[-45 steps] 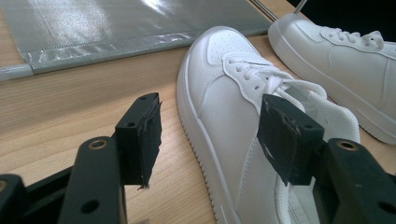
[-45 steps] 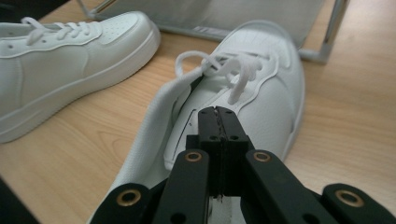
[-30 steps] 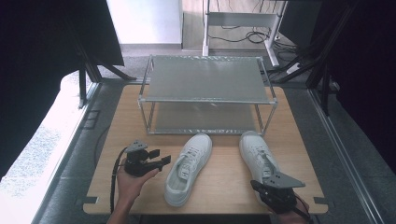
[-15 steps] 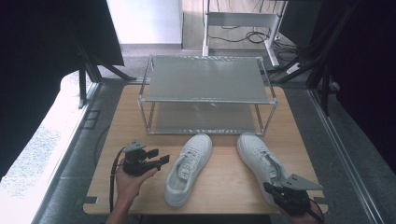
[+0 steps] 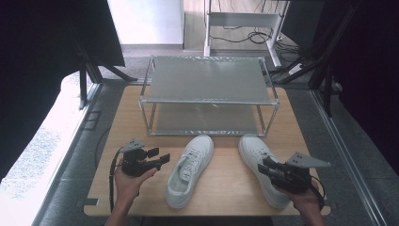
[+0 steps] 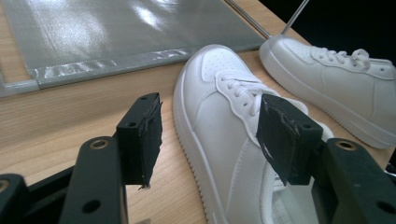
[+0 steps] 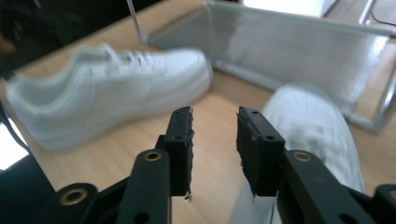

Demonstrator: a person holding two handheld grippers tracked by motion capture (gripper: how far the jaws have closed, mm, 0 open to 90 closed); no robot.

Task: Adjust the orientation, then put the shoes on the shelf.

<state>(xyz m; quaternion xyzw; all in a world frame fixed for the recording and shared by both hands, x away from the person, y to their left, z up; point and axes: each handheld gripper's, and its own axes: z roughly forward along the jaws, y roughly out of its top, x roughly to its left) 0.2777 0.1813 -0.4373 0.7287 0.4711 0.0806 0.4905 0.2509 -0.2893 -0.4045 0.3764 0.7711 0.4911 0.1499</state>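
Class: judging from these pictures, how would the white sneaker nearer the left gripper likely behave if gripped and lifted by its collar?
The left white sneaker looks padded at the collar, so the rim would probably squash somewhat. Its thick flat sole suggests it will slide rather than roll when pushed. Lifted by the heel end, the toe would likely droop.

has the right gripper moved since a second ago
Yes. The right gripper has shifted up the high view along the right shoe, nearer the metal rack, and its jaws have just been opening, with nothing clamped between them.
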